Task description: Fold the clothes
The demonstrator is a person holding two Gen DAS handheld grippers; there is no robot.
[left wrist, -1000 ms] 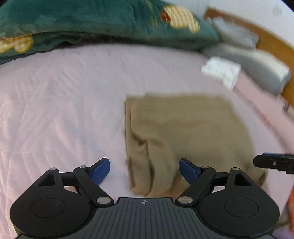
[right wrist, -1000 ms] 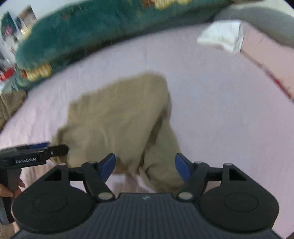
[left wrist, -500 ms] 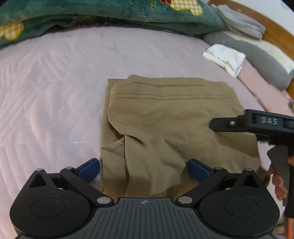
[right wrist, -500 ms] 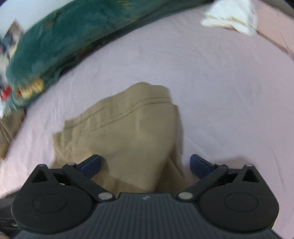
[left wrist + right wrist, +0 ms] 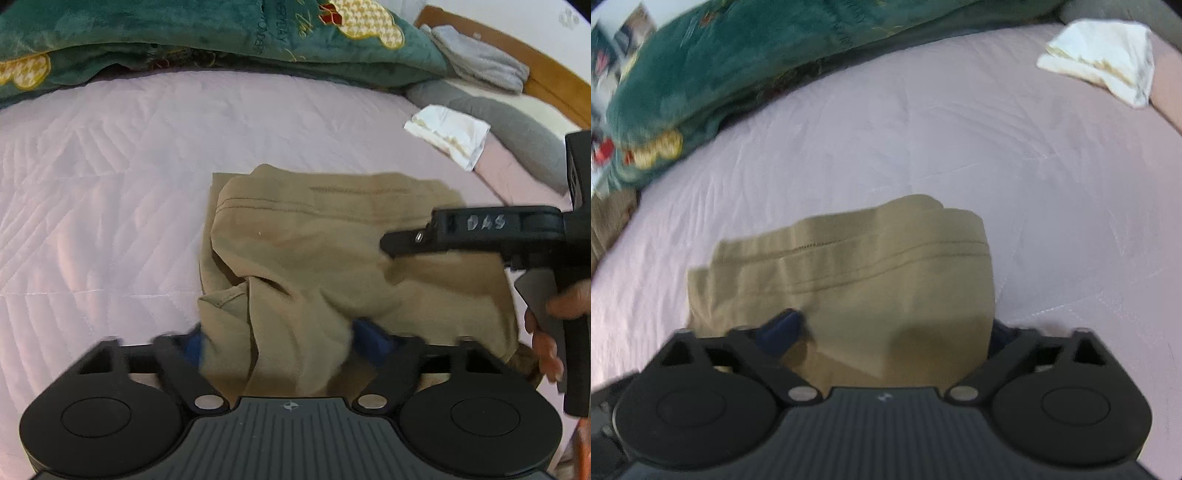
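A tan garment (image 5: 332, 240) lies roughly folded on the pink bedsheet (image 5: 110, 184), its stitched hem at the far side. My left gripper (image 5: 282, 343) is low over the garment's near left corner. Its jaws are closing, with rumpled cloth between the blue pads (image 5: 373, 341) and not clamped. In the right wrist view my right gripper (image 5: 890, 328) straddles the near right part of the garment (image 5: 886, 266). Its jaws are closing too, one pad (image 5: 783, 326) on the cloth, the other at the cloth's right edge. The right gripper's black body (image 5: 480, 225) and a hand (image 5: 546, 339) show over the garment.
A dark green blanket (image 5: 184, 29) is heaped along the far side of the bed. A small white folded cloth (image 5: 448, 134) lies at the far right beside a grey pillow (image 5: 517, 125). Grey folded fabric (image 5: 480, 59) rests by the wooden headboard (image 5: 554, 81).
Both grippers have come down closer to the garment's near edge. Their jaws spread wider, then narrowed around the cloth. The right gripper moved in over the garment's right half.
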